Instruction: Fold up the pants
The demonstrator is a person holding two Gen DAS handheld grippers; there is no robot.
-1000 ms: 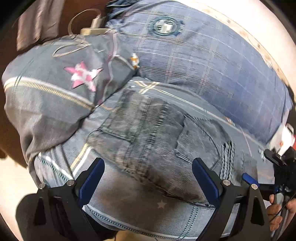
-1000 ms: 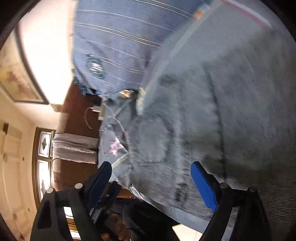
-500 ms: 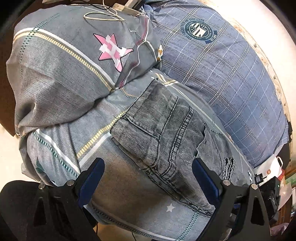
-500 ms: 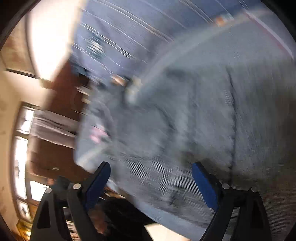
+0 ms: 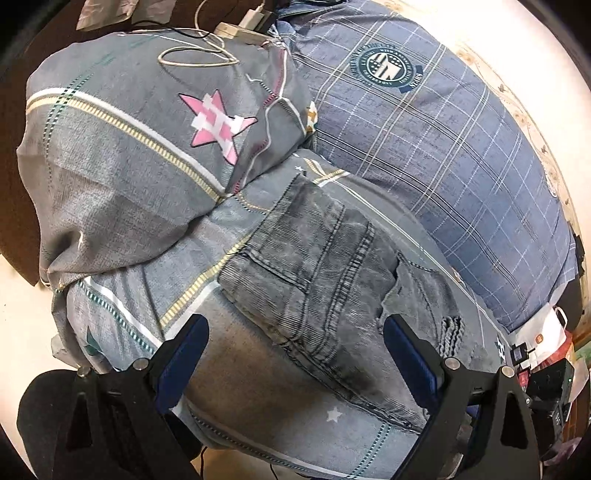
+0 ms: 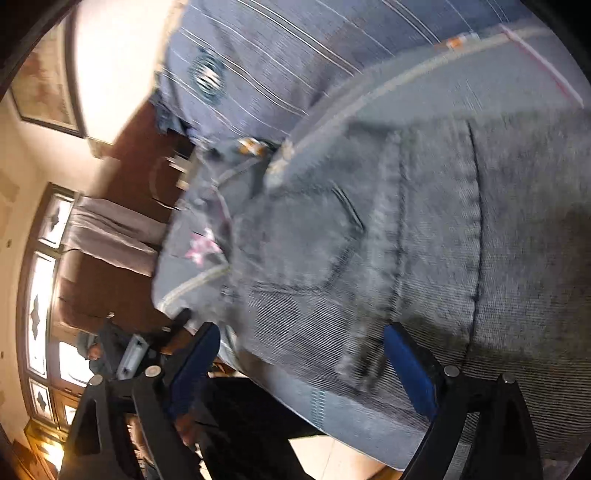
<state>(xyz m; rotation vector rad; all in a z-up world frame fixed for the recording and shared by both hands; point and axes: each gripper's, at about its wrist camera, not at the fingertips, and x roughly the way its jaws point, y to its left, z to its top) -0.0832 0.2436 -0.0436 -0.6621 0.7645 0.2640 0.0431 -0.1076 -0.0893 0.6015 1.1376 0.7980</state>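
Note:
Grey washed denim pants (image 5: pixel 325 280) lie folded on a grey striped bedsheet (image 5: pixel 122 266), with a back pocket and a frayed rip showing. They fill most of the right wrist view (image 6: pixel 424 251), which is blurred. My left gripper (image 5: pixel 295 354) is open and empty, raised above the near edge of the pants. My right gripper (image 6: pixel 299 362) is open and empty, close over the pants near the bed's edge. The left gripper's black body shows in the right wrist view (image 6: pixel 129 354).
A grey pillow with a pink star (image 5: pixel 218 122) lies left of the pants. A blue plaid pillow with a round crest (image 5: pixel 424 122) lies behind them. White cables and a charger (image 5: pixel 229 29) rest at the bed's head. A plastic bag (image 5: pixel 546 339) sits at right.
My left gripper has pulled back and up, so the pants look smaller and more of the bed shows. My right gripper has shifted over the pants, with motion blur.

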